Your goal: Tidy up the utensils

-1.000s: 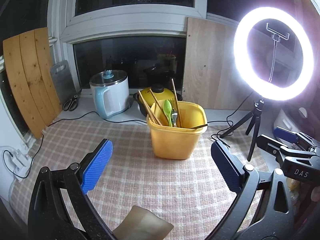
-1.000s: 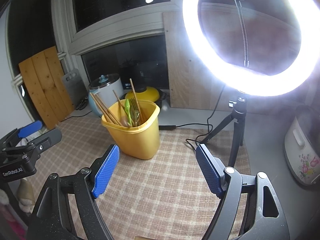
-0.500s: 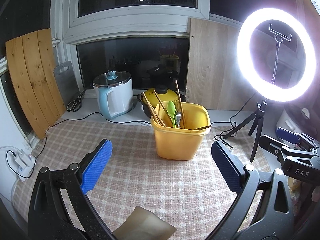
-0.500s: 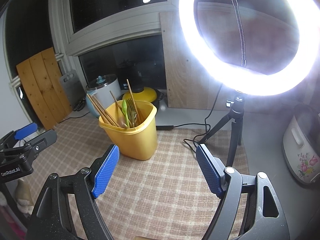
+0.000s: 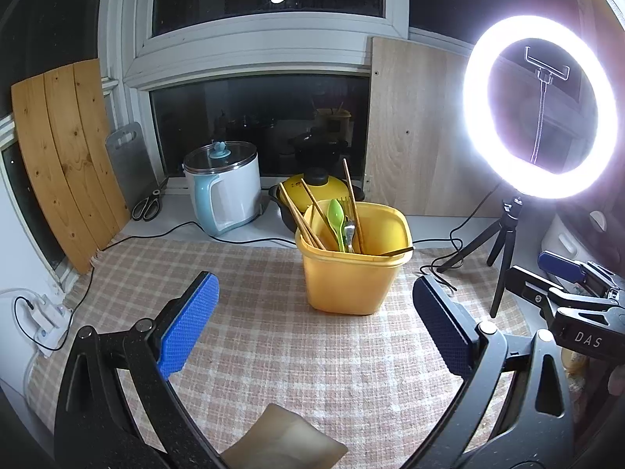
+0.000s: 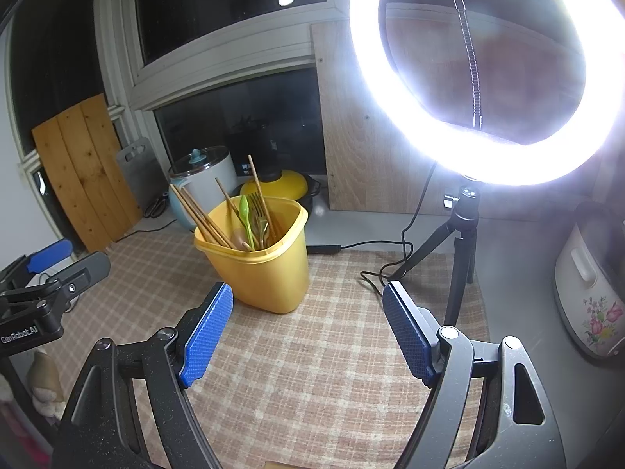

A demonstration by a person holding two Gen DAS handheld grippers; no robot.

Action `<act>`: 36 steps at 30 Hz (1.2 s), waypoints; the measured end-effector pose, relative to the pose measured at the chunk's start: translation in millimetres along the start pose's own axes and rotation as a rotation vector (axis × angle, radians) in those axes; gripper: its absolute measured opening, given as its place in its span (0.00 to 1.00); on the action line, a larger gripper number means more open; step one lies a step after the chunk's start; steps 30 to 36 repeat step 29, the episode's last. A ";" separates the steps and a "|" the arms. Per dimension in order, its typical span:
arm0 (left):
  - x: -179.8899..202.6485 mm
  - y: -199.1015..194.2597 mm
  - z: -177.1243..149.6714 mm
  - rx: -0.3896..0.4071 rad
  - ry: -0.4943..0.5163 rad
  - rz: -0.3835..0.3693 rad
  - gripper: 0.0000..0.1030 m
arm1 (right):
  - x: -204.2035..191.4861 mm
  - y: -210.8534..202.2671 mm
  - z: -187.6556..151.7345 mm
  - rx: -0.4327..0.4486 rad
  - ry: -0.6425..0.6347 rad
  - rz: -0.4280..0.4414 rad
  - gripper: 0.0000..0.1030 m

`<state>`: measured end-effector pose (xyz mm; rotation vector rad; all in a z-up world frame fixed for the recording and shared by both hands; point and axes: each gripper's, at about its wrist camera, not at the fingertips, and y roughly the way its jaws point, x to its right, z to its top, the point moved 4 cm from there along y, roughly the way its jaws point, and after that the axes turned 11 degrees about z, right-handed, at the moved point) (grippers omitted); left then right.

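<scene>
While both grippers hover over the checked cloth (image 5: 273, 344), nothing lies between their fingers. That cloth covers most of the bench (image 6: 519, 273), leaving bare strips along the back edge and the right side. A lit ring light (image 5: 541, 107) on a small tripod (image 5: 504, 230) stands at the cloth's right edge, its cable looping across the back. Wooden boards lean at the back: a planked one (image 5: 66, 156) at the left corner, a pale one (image 5: 414, 133) against the window (image 5: 258, 129). A white rice cooker (image 6: 590, 293) with flowers sits at the bench's right edge. A pale blue pot (image 5: 226, 191) with a glass lid and a yellow-lidded pot (image 5: 316, 191) stand along the back edge, scissors (image 5: 148, 205) to their left. The yellow bin (image 5: 351, 262) stands on the cloth, toward its back edge and about midway across. In it stand the utensils: chopsticks (image 5: 300, 215) leaning left, a green spoon (image 5: 336, 219), a fork (image 6: 258, 211). The left gripper (image 5: 316, 328) has its blue pads spread wide, just short of the bin. The right gripper (image 6: 308, 332) is likewise spread wide, the bin ahead and to its left
</scene>
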<state>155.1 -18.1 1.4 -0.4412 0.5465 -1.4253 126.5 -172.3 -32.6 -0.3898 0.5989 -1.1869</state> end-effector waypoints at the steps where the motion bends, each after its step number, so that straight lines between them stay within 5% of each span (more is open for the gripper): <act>1: 0.0 -0.2 0.1 0.000 0.000 -0.002 0.98 | 0.0 0.6 -0.4 -0.002 0.001 0.000 0.77; 36: -1.4 -2.8 2.3 0.039 0.026 0.039 0.98 | 4.8 4.0 -4.8 -0.015 0.034 -0.005 0.77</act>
